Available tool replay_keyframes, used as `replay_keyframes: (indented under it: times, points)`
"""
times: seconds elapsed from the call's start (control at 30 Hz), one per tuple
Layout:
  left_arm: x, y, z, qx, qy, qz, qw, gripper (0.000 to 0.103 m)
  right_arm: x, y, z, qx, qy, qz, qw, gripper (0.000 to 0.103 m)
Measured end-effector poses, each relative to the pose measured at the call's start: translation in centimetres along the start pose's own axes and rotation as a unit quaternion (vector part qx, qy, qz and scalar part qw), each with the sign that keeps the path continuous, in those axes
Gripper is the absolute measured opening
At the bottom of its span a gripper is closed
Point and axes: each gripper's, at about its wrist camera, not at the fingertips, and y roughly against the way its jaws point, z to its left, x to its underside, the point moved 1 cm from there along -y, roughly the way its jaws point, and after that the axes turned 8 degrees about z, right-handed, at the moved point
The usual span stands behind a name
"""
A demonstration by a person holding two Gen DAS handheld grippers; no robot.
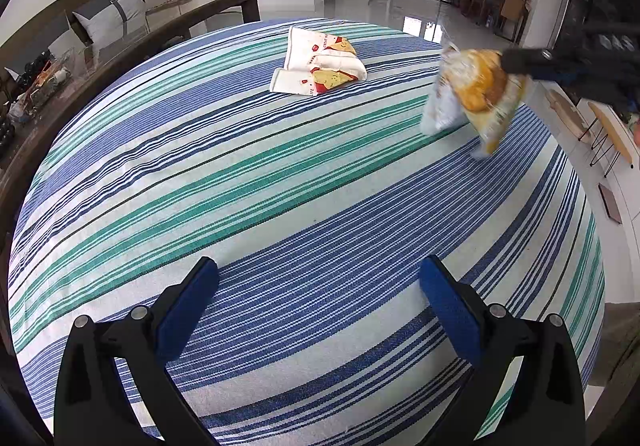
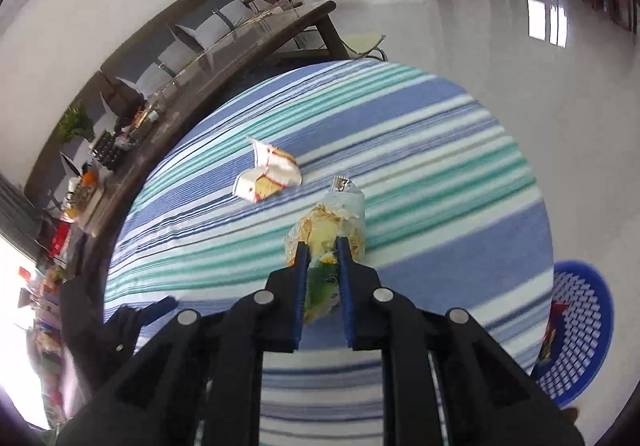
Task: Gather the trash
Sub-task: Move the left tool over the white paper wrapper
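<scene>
Two pieces of trash show against the striped cloth (image 1: pixel 280 182) that covers the surface, and I place everything by that cloth. One, a clear snack bag (image 2: pixel 326 234) with yellow contents, hangs above the cloth's right-hand part, pinched at one end by the right gripper (image 2: pixel 323 246), whose blue-padded fingers (image 2: pixel 301 266) are drawn narrow with the plastic squeezed between them; gripping the end lets the rest dangle free of the cloth, which suits carrying it off. A blue mesh basket (image 2: pixel 580 330) sits just off the cloth's edge, lower than it, with some wrappers inside, so it is probably where the bag goes. The other piece, a crumpled white and red wrapper (image 1: pixel 320 64), lies flat on the far part of the cloth, untouched. The left gripper (image 1: pixel 318 286) hovers over the near part with its fingers spread wide and nothing between them, likely readied for that wrapper.
</scene>
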Motion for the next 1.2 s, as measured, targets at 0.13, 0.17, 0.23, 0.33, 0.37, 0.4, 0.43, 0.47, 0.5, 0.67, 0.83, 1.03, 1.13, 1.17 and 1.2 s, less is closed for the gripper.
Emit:
replay_keyframes:
  times: [0.13, 0.17, 0.23, 0.33, 0.37, 0.4, 0.43, 0.47, 0.5, 0.67, 0.83, 1.03, 1.13, 1.17, 1.2]
  points:
    - [0.0, -0.1, -0.1, 0.001, 0.0, 0.0, 1.0, 0.099, 4.4, 0.6, -1.4, -0.036, -0.04, 0.0, 0.999, 0.014]
    - [0.0, -0.1, -0.1, 0.002, -0.001, 0.0, 1.0, 0.099, 5.1, 0.7, -1.5, -0.032, -0.038, -0.005, 0.999, 0.014]
    - [0.0, -0.2, -0.2, 0.004, -0.002, 0.0, 1.0, 0.099, 6.1, 1.1, -1.4, -0.015, -0.024, -0.018, 0.999, 0.015]
    - [0.0, -0.2, -0.3, 0.012, -0.011, 0.002, 0.9999, 0.099, 7.3, 1.1, -1.0, 0.027, 0.0, -0.033, 0.999, 0.054]
    - [0.1, -0.1, -0.2, 0.016, -0.014, 0.003, 0.9998, 0.099, 7.8, 1.2, -0.6, 0.046, 0.012, -0.044, 0.998, 0.069]
    - [0.1, 0.0, -0.1, 0.019, -0.016, 0.003, 0.9997, 0.099, 8.1, 1.1, -0.6, 0.054, 0.019, -0.05, 0.997, 0.072]
    - [0.2, 0.1, 0.1, 0.022, -0.017, 0.006, 0.9996, 0.099, 8.5, 0.9, -0.4, 0.062, 0.027, -0.054, 0.996, 0.074]
    - [0.1, 0.1, 0.5, 0.023, -0.014, 0.01, 0.9996, 0.099, 9.0, 0.5, 0.0, 0.071, 0.037, -0.053, 0.995, 0.079]
    - [-0.1, 0.2, 0.8, 0.023, -0.011, 0.011, 0.9996, 0.099, 9.2, 0.1, 0.1, 0.078, 0.044, -0.05, 0.995, 0.082]
    - [-2.1, 1.9, 2.3, 0.023, 0.004, -0.001, 0.9997, 0.099, 10.3, -2.8, 2.3, 0.115, 0.088, -0.028, 0.989, 0.087]
    - [-5.4, 2.2, 1.9, 0.031, -0.013, 0.011, 0.9994, 0.099, 10.4, -3.8, 3.4, 0.14, 0.104, -0.029, 0.984, 0.089]
    - [-8.8, 0.0, 0.9, 0.019, -0.001, 0.006, 0.9998, 0.099, 11.0, -4.5, 4.2, 0.173, 0.136, -0.039, 0.975, 0.094]
    - [-10.6, -0.9, 0.6, 0.017, 0.023, -0.016, 0.9995, 0.099, 10.7, -4.4, 3.6, 0.161, 0.12, -0.045, 0.979, 0.094]
    - [-11.3, -1.3, 0.4, 0.017, 0.029, -0.018, 0.9993, 0.099, 10.6, -4.4, 3.6, 0.16, 0.119, -0.046, 0.979, 0.094]
    - [-11.9, -1.7, -0.1, 0.019, 0.03, -0.02, 0.9992, 0.099, 10.6, -4.5, 3.6, 0.163, 0.12, -0.045, 0.978, 0.094]
